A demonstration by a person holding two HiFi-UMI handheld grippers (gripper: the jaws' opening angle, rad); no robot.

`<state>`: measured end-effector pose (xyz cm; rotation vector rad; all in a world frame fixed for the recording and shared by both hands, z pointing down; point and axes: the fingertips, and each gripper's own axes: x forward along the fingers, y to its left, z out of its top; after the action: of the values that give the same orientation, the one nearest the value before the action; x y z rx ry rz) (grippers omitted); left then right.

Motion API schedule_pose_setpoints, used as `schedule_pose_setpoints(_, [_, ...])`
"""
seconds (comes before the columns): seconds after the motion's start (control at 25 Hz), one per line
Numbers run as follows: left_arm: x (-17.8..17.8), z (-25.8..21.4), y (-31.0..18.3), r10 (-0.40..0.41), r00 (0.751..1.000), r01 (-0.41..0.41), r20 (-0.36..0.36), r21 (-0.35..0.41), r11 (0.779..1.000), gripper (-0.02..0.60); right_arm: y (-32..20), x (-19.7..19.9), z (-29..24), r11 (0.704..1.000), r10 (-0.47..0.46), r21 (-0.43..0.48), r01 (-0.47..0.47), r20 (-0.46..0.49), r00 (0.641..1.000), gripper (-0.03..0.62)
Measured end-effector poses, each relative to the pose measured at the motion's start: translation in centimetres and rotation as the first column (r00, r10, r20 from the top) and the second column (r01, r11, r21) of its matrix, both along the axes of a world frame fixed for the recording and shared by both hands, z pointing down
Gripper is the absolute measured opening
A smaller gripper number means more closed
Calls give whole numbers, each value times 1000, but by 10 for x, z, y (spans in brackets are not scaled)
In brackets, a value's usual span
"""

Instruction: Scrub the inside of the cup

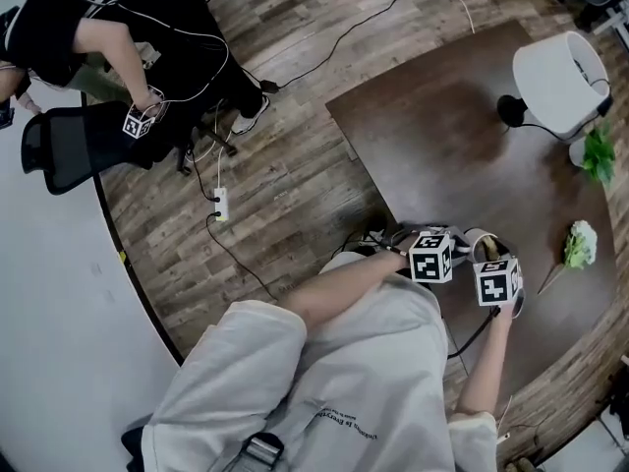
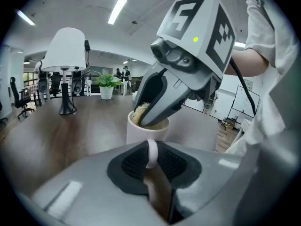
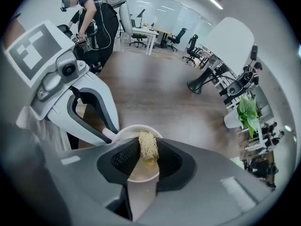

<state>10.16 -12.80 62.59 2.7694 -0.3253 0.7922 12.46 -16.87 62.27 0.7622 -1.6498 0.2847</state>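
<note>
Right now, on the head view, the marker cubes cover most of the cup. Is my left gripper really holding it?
Observer: Yes, the left gripper is shut on the cup handle.
Operator: And the right?
Observer: The right gripper is shut on a yellowish fibrous scrubber.
Operator: Is it inside yet?
Observer: Yes, the scrubber's end sits in the mouth of the white cup.

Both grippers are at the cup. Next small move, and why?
Probably sweep the right gripper around the inner wall of the white cup. It is shut on the fibrous scrub pad, dipped into the cup's mouth, while the left gripper is shut on the handle, steadying it.
</note>
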Motion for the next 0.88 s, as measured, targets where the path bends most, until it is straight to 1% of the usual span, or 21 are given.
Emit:
schedule_pose_setpoints(0.12, [-3,0,-1,0,1000,0,1,-5,1000,58,2,5,-7,999,-34,-35,33,-38,999,127])
schedule_pose_setpoints(0.24, [-4,0,0,9,1000,-9,2,-6,1000,58,7,9,-10,993,-57,-110,51,-53,997,127])
schedule_pose_setpoints(0.36, [-4,0,-1,12,1000,-12,-1,-8,1000,58,11,11,-9,978,-96,-191,81,-71,993,126])
schedule_pose_setpoints(0.52, [-6,-1,-3,10,1000,-10,2,-14,1000,63,19,14,-6,950,-133,-294,105,-79,988,126])
schedule_pose_setpoints(0.6, [-5,-1,-3,14,1000,-14,6,-10,1000,63,23,15,-5,937,-135,-334,105,-65,989,124])
schedule_pose_setpoints(0.72, [-4,-1,-3,18,1000,-18,5,-4,1000,63,30,5,-1,919,-115,-379,108,3,993,124])
schedule_pose_setpoints(0.8, [-3,-1,-2,16,1000,-16,-2,-2,1000,63,33,1,1,918,-84,-386,94,41,996,124])
schedule_pose_setpoints(0.88, [-3,-1,-1,17,1000,-17,-10,-2,1000,63,31,-3,2,925,-57,-372,76,62,996,124])
